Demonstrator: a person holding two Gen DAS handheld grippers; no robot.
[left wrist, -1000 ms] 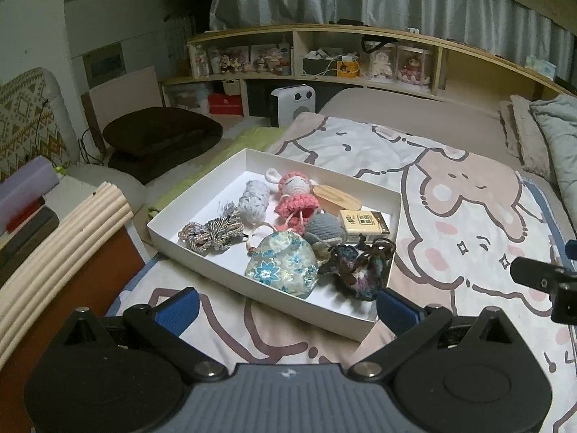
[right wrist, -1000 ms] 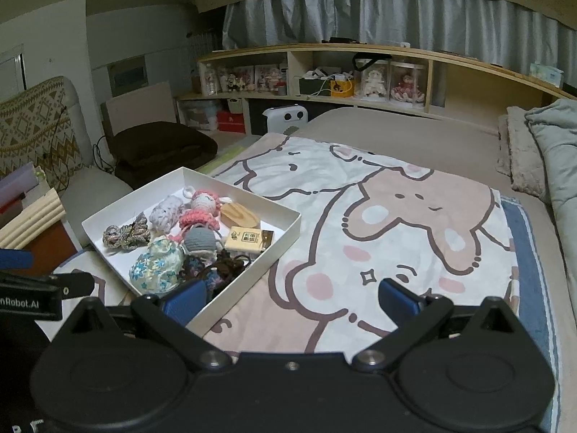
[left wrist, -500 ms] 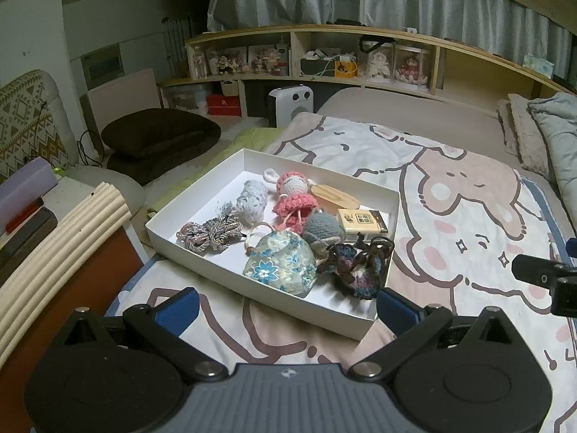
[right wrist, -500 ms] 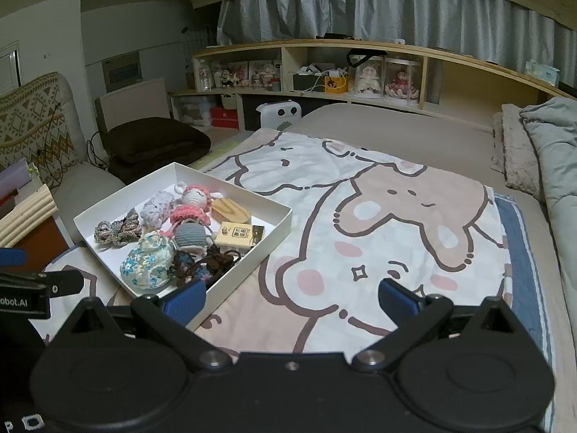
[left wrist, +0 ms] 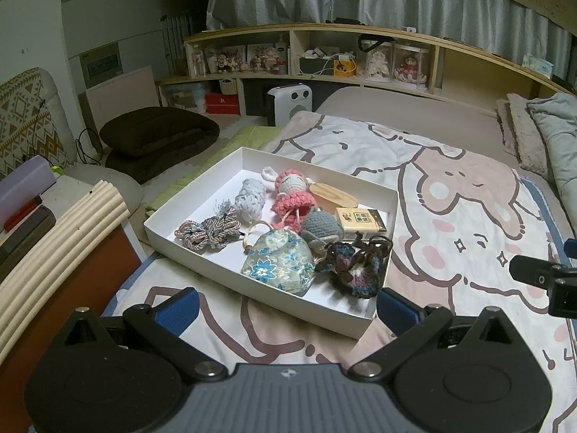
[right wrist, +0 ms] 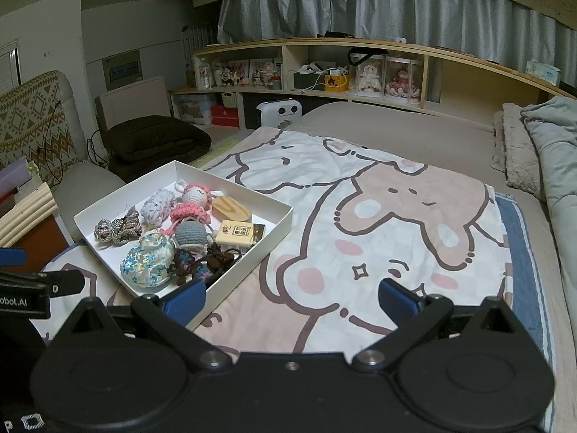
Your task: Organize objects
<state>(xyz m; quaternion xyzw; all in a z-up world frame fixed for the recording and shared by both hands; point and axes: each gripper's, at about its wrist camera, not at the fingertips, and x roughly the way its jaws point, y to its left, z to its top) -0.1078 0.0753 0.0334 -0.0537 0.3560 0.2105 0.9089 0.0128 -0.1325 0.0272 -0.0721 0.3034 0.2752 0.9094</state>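
A white shallow box [left wrist: 202, 202] [right wrist: 277, 227] sits on the cartoon bedspread. It holds a pink crochet doll [left wrist: 294, 195], a grey knit piece [left wrist: 249, 198], a braided cord bundle [left wrist: 209, 232], a floral pouch [left wrist: 279, 265] [right wrist: 148, 259], a grey crochet ball [left wrist: 319, 225], a dark crochet piece [left wrist: 355, 263], a wooden oval [left wrist: 333, 195] and a small tan box [left wrist: 360, 218] [right wrist: 238, 232]. My left gripper [left wrist: 286, 305] is open and empty, just short of the box's near wall. My right gripper [right wrist: 290, 297] is open and empty, right of the box above the bedspread.
The bedspread [right wrist: 396, 216] covers the bed to the right of the box. Pillows [right wrist: 551, 151] lie at the far right. A ribbed cream object [left wrist: 54, 238] and an orange-sided surface lie left of the bed. A dark cushion [left wrist: 158, 133] and shelves [left wrist: 324, 61] stand behind.
Both grippers have drawn back and risen a little, so the box sits slightly further off in each view. Jaws stay open. Nothing in the box has moved.
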